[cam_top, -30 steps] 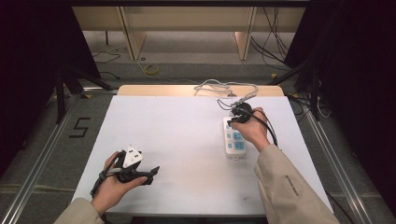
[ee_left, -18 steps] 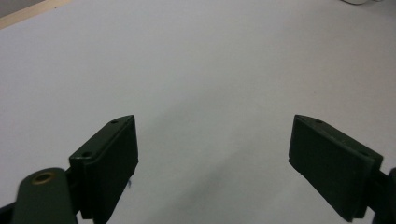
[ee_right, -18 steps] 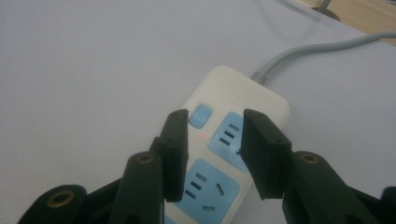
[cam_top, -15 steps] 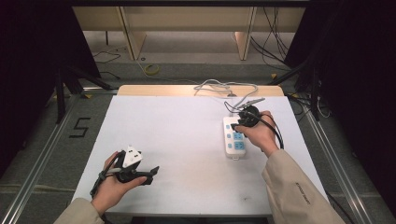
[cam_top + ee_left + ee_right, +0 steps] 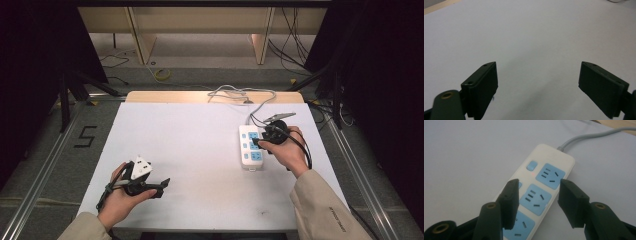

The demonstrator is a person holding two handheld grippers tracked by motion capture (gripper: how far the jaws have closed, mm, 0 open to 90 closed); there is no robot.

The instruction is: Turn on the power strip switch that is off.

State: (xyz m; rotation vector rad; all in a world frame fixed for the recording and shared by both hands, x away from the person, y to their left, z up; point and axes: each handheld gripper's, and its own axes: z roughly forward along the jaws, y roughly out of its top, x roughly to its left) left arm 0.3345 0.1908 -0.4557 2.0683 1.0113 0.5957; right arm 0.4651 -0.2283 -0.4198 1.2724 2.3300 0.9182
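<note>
A black "5" (image 5: 86, 136) on the floor left of the table (image 5: 200, 150).

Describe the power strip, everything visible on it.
The power strip is a white, plastic-looking bar with rounded corners, lying flat on the white table at its right side, long axis running away from the person. It has three light-blue socket panels in a row, small blue switches beside them and a tiny red light lit. A grey cable leaves its far end. The right gripper hangs open just above the middle socket; contact is not evident.
</note>
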